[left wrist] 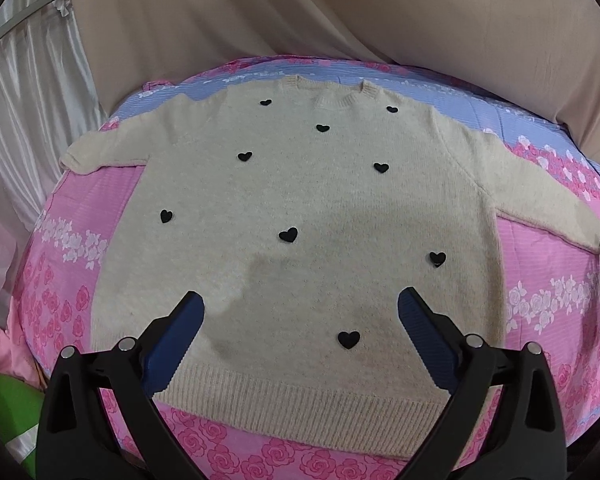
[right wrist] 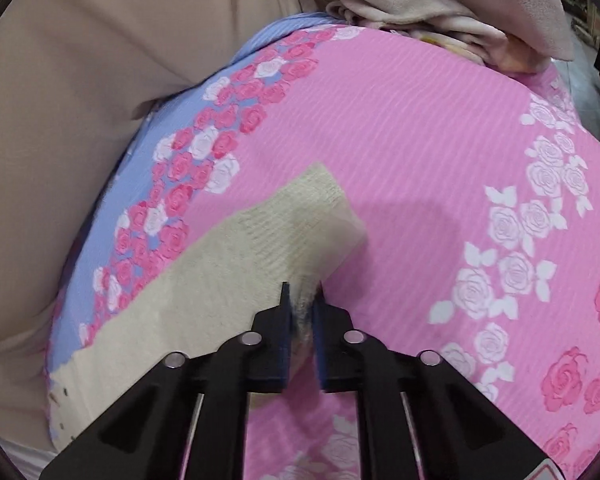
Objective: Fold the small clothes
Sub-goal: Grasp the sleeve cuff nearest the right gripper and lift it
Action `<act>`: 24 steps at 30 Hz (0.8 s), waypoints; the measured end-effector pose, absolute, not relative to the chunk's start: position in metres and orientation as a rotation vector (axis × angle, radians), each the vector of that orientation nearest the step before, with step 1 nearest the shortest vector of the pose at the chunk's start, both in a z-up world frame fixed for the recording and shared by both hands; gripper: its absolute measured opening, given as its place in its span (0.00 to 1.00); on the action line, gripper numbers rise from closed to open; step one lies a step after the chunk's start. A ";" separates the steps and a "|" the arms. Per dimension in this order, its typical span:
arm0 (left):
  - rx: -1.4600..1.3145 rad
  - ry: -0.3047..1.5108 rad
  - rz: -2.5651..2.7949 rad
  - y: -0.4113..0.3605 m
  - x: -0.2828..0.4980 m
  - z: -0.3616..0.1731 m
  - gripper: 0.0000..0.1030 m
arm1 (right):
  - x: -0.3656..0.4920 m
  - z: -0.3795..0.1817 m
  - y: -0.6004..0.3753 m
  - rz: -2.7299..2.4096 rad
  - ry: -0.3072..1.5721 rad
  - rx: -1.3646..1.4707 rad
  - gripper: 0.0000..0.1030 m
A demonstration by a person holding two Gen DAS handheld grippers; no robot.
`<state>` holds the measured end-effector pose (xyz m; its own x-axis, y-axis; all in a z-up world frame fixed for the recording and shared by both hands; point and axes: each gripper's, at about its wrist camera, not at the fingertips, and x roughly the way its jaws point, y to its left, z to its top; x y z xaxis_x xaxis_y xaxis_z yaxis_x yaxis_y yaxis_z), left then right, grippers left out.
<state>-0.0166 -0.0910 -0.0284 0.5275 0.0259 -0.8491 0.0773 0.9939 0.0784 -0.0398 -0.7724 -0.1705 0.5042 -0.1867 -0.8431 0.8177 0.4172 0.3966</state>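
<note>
Cream sweater (left wrist: 300, 208) sleeve (right wrist: 260, 236) in right claw (right wrist: 303, 300)

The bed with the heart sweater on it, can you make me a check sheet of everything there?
Surface: pink and blue rose-print bedsheet, mostly smooth.
Job's things: cream sweater with black hearts, lying flat, front up, both sleeves spread out; sleeve cuff at the right gripper.
Clutter: beige blanket heap at the bed's far edge; green item and pink cloth beside the bed.
Grippers: left gripper open, above the sweater's lower part; right gripper shut on the sleeve cuff.
Cables: nothing seen.
Surroundings: beige drape behind the bed, white curtain at left.
</note>
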 end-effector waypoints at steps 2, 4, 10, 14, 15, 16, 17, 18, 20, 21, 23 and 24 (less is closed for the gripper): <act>0.115 1.005 -0.036 -0.089 -0.017 -0.026 0.93 | -0.037 -0.149 -0.766 -0.677 0.738 0.918 0.08; 0.111 0.998 -0.037 -0.084 -0.015 -0.024 0.93 | -0.029 -0.118 -0.750 -0.610 0.668 0.894 0.08; 0.058 0.987 -0.037 -0.057 -0.005 -0.018 0.93 | 0.025 -0.017 -0.659 -0.306 0.541 0.805 0.08; 0.010 0.971 -0.042 -0.034 0.002 -0.012 0.93 | 0.077 0.028 -0.575 -0.105 0.544 0.747 0.08; -0.003 0.967 -0.042 -0.028 0.004 -0.011 0.93 | 0.091 0.036 -0.552 -0.063 0.551 0.729 0.08; -0.014 0.964 -0.042 -0.022 0.004 -0.010 0.93 | 0.106 0.042 -0.527 -0.019 0.561 0.712 0.08; -0.027 0.961 -0.042 -0.014 0.005 -0.009 0.93 | 0.117 0.045 -0.507 0.014 0.574 0.695 0.08; -0.043 0.957 -0.041 -0.005 0.007 -0.009 0.93 | 0.133 0.048 -0.480 0.051 0.596 0.671 0.08; -0.069 0.954 -0.035 0.010 0.009 -0.009 0.93 | 0.158 0.048 -0.434 0.107 0.637 0.633 0.08; -0.085 0.954 -0.030 0.021 0.010 -0.009 0.93 | 0.170 0.047 -0.409 0.133 0.661 0.612 0.08; -0.111 0.953 -0.016 0.040 0.011 -0.011 0.93 | 0.195 0.039 -0.363 0.180 0.711 0.578 0.08; -0.126 0.954 -0.008 0.051 0.011 -0.012 0.93 | 0.206 0.035 -0.343 0.197 0.732 0.566 0.08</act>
